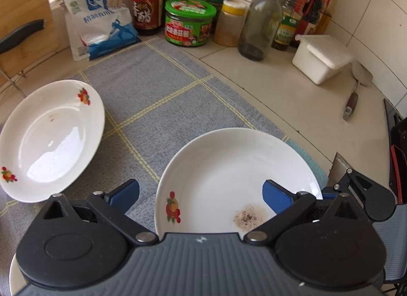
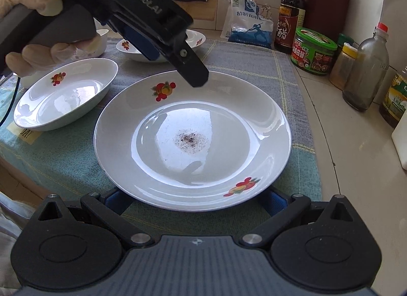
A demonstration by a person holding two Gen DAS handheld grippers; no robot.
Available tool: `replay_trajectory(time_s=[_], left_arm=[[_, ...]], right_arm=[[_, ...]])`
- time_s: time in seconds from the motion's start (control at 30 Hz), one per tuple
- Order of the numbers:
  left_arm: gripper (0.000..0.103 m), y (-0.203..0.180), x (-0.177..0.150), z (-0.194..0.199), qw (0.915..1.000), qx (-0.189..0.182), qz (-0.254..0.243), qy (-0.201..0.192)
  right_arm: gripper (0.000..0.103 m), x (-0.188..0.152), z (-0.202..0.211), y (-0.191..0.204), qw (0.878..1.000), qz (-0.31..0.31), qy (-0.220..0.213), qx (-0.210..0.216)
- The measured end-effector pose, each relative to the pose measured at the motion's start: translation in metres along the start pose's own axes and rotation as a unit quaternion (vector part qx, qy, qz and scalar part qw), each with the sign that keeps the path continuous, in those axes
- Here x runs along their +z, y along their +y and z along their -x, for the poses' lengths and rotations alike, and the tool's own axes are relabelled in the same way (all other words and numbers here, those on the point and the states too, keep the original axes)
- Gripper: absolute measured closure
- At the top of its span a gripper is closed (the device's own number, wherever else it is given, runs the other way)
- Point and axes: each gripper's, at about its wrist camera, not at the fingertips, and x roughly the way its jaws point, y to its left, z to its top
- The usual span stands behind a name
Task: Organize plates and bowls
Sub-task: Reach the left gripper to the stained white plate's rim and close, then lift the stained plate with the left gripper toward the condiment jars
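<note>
Sorting barely begun: 3 dishes lie unstacked on the cloth (image 2: 241,59). Speckled plate (image 2: 192,140) at centre, second plate (image 2: 64,96) at 10 o'clock, bowl (image 2: 195,37) at 12. Left tongs (image 1: 201,194) and right tongs (image 2: 193,198) both released, empty.

Left wrist view: near rim of the speckled plate (image 1: 229,168) hidden behind the left claw (image 1: 201,194) body; right fingertip overlaps the plate, contact unclear. Flowered plate (image 1: 51,138) left of it clipped by frame edge. Right wrist view: left claw (image 2: 178,49) blocks most of the far bowl (image 2: 195,37) beyond the speckled plate (image 2: 193,138); right claw (image 2: 194,199) fingertips hidden under that plate's near rim. Bottle labels unreadable.
</note>
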Motion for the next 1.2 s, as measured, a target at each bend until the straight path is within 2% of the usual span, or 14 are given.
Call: replay_trajectory(time_s=[0.2,0.33,0.6,0.97,1.2], left_arm=[[0.001,0.003,0.006,-0.026,0.9975,-0.042,-0.026,0.050],[0.001,0.010,0.008,-0.038,0.9941,-0.071,-0.017,0.080],[0.001,0.027,0.009,-0.039,0.9906,-0.120,-0.003,0.066],[0.001,0.021,0.018,-0.045,0.9835,-0.128,-0.067,0.109],[0.002,0.024,0.028,-0.049,0.9760,-0.145,-0.085,0.138]], right_arm=[[0.000,-0.001,0.001,0.001,1.000,-0.007,-0.001,-0.008],[0.000,-0.001,0.002,0.002,1.000,-0.011,-0.001,-0.012],[0.000,0.000,0.001,0.002,1.000,-0.013,0.002,-0.014],[0.000,-0.003,0.003,0.006,1.000,-0.016,-0.010,-0.018],[0.000,-0.003,0.003,0.008,1.000,-0.015,-0.014,-0.022]])
